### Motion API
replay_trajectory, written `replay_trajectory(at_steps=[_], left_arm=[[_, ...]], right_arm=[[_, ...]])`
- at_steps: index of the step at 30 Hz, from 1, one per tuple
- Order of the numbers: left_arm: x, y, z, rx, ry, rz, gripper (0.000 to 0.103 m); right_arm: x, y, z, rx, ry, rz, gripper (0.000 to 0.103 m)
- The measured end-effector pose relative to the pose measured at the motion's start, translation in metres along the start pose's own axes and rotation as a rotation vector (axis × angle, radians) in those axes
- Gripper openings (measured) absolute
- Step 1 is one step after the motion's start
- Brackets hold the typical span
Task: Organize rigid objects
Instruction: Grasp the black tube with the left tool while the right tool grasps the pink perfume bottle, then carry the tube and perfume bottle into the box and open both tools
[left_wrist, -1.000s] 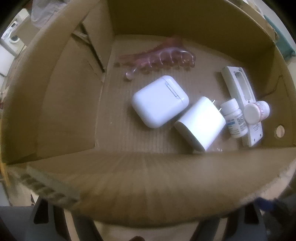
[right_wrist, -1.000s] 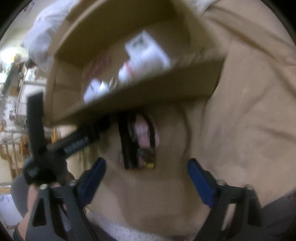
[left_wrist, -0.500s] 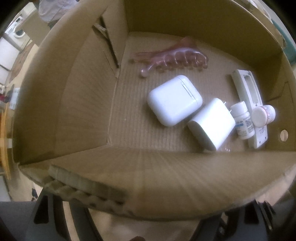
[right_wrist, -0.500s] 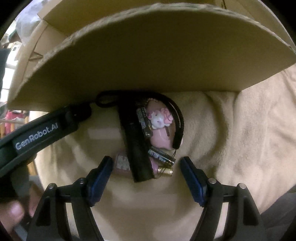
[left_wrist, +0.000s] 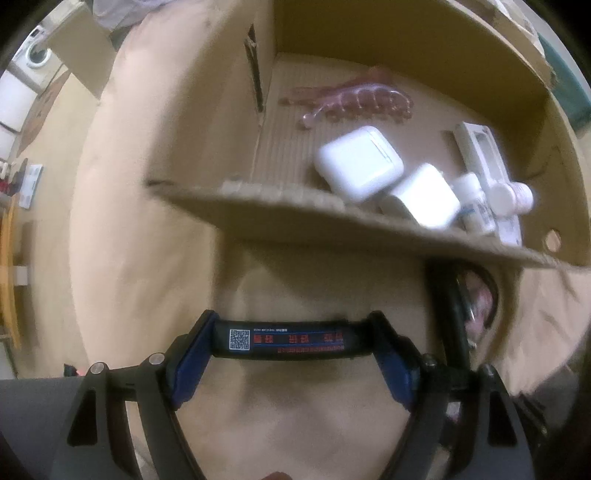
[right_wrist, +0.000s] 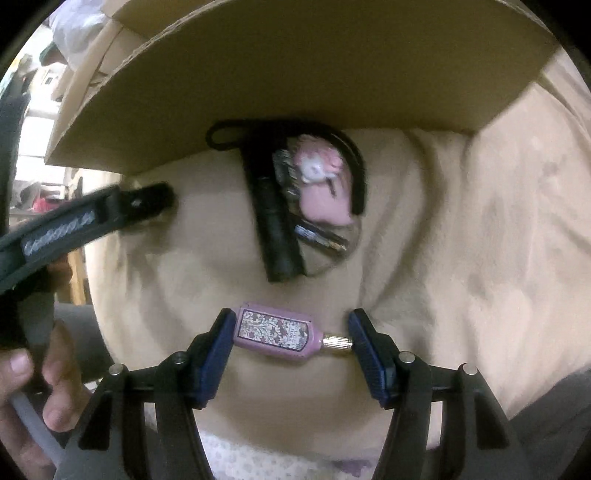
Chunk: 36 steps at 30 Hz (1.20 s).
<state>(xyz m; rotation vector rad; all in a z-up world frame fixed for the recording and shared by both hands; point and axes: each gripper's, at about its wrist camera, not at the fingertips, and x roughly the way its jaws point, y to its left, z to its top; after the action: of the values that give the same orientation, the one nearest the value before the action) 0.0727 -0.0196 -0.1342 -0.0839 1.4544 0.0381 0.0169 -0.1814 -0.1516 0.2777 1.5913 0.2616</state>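
Both grippers have pulled back from the cardboard box (left_wrist: 369, 221) since the earlier frames, and each now carries something. Low in the left wrist view, the left gripper (left_wrist: 291, 341) is clamped endwise on a flat black bar (left_wrist: 291, 339) with a QR label and red print, held crosswise above the beige cloth (left_wrist: 147, 184). Inside the box, upper right of that frame, sit a pink hair claw (left_wrist: 354, 101), a white earbud case (left_wrist: 358, 162), a white charger (left_wrist: 424, 199), two small pill bottles (left_wrist: 476, 206) and a white remote-like piece (left_wrist: 480, 151).

Over to the right wrist view: the right gripper (right_wrist: 291, 336) pinches a pink perfume bottle (right_wrist: 277, 332) lengthwise, base against one pad, gold cap against the other, bottom centre. Above it, mid-frame, a dark open pouch (right_wrist: 280, 229) lies on the cloth just under the box flap, showing a pink item (right_wrist: 325, 195) and batteries (right_wrist: 317, 236).
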Motion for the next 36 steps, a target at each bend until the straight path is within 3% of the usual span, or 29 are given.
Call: replay_trajectory(at_steps=[9, 15, 20, 29, 36], left_arm=[[-0.035, 0.008, -0.007, -0.018, -0.05, -0.012, 0.079], [-0.073, 0.008, -0.024, 0.029, -0.121, -0.017, 0.079], [-0.099, 0.005, -0.02, 0.068, -0.182, -0.019, 0.079], [-0.12, -0.009, -0.001, 0.128, -0.255, -0.038, 0.079], [-0.132, -0.02, 0.024, 0.147, -0.299, -0.045, 0.079]], right_arm=[[-0.025, -0.018, -0.018, 0.007, -0.025, 0.092, 0.067], [-0.055, -0.017, -0.027, -0.041, -0.09, 0.088, 0.067], [-0.106, -0.01, -0.02, -0.111, -0.201, 0.028, 0.067], [-0.169, -0.014, 0.014, -0.122, -0.401, 0.159, 0.067], [-0.21, 0.002, 0.036, -0.179, -0.581, 0.203, 0.067]])
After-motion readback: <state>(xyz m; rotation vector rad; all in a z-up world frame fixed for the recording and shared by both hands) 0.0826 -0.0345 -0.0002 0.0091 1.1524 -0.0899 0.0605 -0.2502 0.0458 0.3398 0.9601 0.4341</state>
